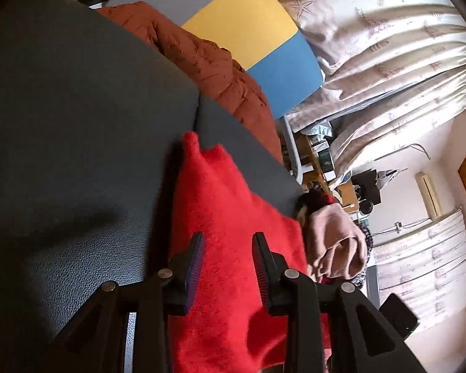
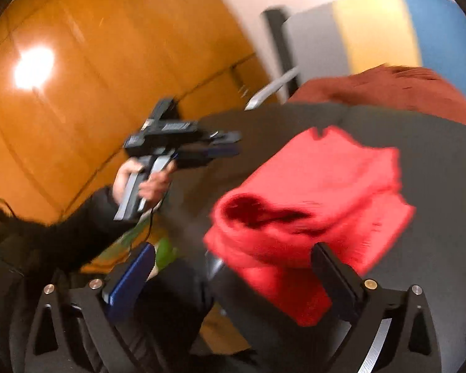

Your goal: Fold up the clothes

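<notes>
We see a red garment point(image 2: 314, 205) lying folded on a dark grey leather-textured table point(image 1: 77, 108); in the right wrist view it fills the centre and lower right of the frame, with a rolled opening (a collar or cuff, we cannot tell which) at its near left end. In the left wrist view the same red cloth runs from the middle of the frame down to the bottom edge, passing under the left gripper point(image 1: 228, 250). Its fingers point(image 1: 195, 258) stand apart with nothing between them, over the red fabric; we cannot tell whether they touch it.

The right gripper point(image 2: 233, 264) has its fingers spread wide. Its right finger point(image 2: 332, 267) overlaps the near edge of the garment, and its blue-padded left finger point(image 2: 136, 270) sits off the table at lower left. That view is blurred.

At centre left of the right wrist view a hand point(image 2: 146, 183) in a black sleeve point(image 2: 62, 233) holds the left gripper's handle, to the left of the garment.

A rust-brown garment point(image 1: 208, 65) lies crumpled at the table's far edge, upper centre in the left view. A pink garment point(image 1: 335, 242) sits bunched at right of centre, just beside the red one. Patterned curtains point(image 1: 388, 46) fill the upper right.
</notes>
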{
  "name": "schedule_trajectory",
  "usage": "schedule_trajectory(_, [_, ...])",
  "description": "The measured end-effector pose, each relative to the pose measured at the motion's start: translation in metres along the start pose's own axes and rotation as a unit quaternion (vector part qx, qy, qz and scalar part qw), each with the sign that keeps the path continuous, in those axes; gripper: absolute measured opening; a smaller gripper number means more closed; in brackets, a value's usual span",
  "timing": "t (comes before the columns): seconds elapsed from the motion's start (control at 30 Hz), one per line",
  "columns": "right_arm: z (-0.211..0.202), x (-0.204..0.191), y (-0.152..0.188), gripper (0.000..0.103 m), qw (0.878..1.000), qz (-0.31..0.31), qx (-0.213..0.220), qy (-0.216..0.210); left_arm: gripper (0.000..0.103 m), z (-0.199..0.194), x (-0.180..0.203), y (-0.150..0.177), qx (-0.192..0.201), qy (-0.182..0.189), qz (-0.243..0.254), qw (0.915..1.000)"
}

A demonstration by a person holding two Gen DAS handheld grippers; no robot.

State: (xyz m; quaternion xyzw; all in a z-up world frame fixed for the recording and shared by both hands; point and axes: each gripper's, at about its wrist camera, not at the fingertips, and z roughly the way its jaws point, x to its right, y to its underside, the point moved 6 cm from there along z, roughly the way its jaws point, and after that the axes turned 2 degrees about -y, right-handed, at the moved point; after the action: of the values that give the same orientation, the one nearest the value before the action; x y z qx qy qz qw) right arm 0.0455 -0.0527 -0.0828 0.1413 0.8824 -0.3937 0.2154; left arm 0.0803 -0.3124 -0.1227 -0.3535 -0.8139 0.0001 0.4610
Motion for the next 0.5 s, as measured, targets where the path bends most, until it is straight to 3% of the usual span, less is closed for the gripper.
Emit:
schedule_trajectory(0.13, [0.046,0.003,-0.003,0.101,0.998,0.034,-0.041,-0.035,0.030,0.021,0.015,0.013,-0.013,0.008,0.042,0.9990])
schedule_trajectory(0.27, [0.055,-0.006,0.025,0.100,0.993,0.055,-0.072,-0.080,0.030,0.041,0.029,0.032,-0.042,0.010,0.098,0.9942])
schedule_trajectory(0.37, [0.051,0.019,0.060,0.097,0.988,0.123,-0.065,-0.063,0.029,0.050,0.030,0.044,-0.049,0.005,0.121,0.9914])
schedule_trajectory(0.4, [0.048,0.027,0.070,0.091,0.986,0.146,-0.050,-0.066,0.029,0.052,0.029,0.047,-0.050,0.002,0.125,0.9909])
schedule_trajectory(0.5, [0.025,0.036,0.072,0.091,0.977,0.192,0.022,-0.084,0.029,0.056,0.028,0.053,-0.050,-0.005,0.135,0.9896])
